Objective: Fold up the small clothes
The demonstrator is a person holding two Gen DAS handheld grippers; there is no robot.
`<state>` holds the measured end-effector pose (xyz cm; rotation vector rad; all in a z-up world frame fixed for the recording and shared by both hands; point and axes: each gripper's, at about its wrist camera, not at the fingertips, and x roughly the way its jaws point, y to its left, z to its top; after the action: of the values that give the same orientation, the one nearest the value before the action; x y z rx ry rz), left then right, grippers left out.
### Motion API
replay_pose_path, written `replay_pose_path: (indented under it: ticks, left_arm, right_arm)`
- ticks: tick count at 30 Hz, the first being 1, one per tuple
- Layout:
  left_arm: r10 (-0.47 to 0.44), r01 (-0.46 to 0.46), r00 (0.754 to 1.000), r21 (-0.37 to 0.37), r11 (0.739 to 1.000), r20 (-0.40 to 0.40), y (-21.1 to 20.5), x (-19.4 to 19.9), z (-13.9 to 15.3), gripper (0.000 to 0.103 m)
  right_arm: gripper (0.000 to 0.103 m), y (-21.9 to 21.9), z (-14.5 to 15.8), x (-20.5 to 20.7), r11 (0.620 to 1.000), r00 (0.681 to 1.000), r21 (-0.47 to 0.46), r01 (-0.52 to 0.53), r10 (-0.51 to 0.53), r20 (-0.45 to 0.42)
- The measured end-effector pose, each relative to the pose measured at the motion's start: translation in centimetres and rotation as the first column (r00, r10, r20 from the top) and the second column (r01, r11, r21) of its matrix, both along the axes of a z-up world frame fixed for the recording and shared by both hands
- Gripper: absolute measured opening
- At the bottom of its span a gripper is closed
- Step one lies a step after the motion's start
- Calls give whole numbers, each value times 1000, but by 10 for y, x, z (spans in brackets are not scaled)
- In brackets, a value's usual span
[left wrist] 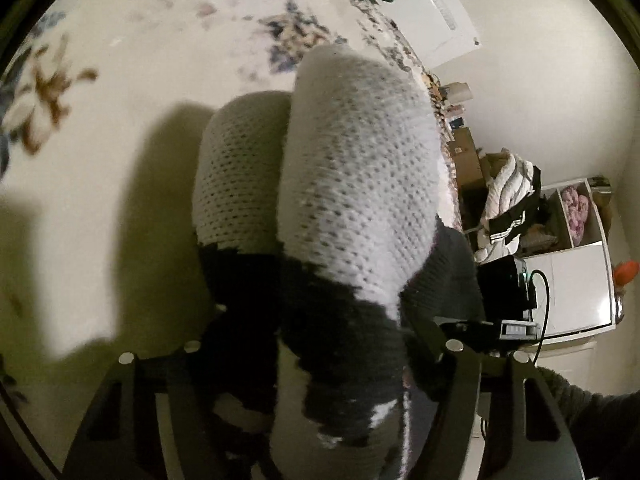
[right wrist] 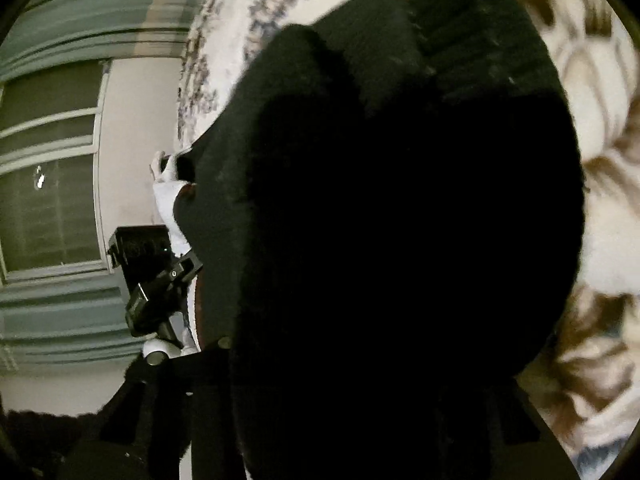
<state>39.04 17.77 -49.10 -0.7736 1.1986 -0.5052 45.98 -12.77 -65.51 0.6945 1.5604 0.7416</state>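
Left wrist view showed the left gripper pinching a grey-and-black knitted garment above the floral bedspread. Black fabric hid the right gripper's jaws; state undeterminable. Recommended: keep tension even, align edges before lowering.
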Motion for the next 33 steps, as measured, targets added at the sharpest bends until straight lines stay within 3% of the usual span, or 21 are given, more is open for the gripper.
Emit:
replay_pose_path:
  ticks: [5,9,13,18,23,26,28,29,30,31,33]
  left_arm:
    - [-43,43,998,-6,999,50,-10,30,22,65]
    - [-79,80,993,-7,997,87,-30,83,45,65]
    - [-119,121,985,-7,993,125,-52,148,62,65]
    - [-176,180,972,-10,984,156,-88,244,66,65]
    - [-254,250,959,43,967,127,-127,336,33,66]
    - [-292,287,956,100,953,35,-149,370,-4,66]
    - [-283,279,959,113,953,14,-152,376,-21,67]
    - [-277,274,961,100,956,19,-150,375,-22,68]
    - [-275,271,961,94,958,26,-149,372,-20,68]
    - [-273,268,961,100,958,34,-148,367,-16,68]
    - [-264,254,963,150,956,55,-146,355,-5,69]
  right_arm:
    - [42,-12,29,12,999,998,19,46,-47,48]
    - [42,-31,56,35,995,991,26,93,-95,96]
    - [42,-83,77,92,989,979,22,147,-148,138]
    - [42,-154,94,207,972,954,18,236,-235,185]
    - [42,-200,70,295,950,937,-25,311,-302,176]
    - [44,-220,39,339,941,945,-137,308,-287,154]
    - [51,-230,20,351,933,948,-177,314,-296,118]
    - [60,-235,18,354,929,946,-185,320,-304,113]
    - [63,-237,17,353,926,945,-192,326,-310,107]
    - [64,-224,21,349,924,944,-200,326,-310,109]
    - [75,-223,38,342,897,946,-307,319,-280,165]
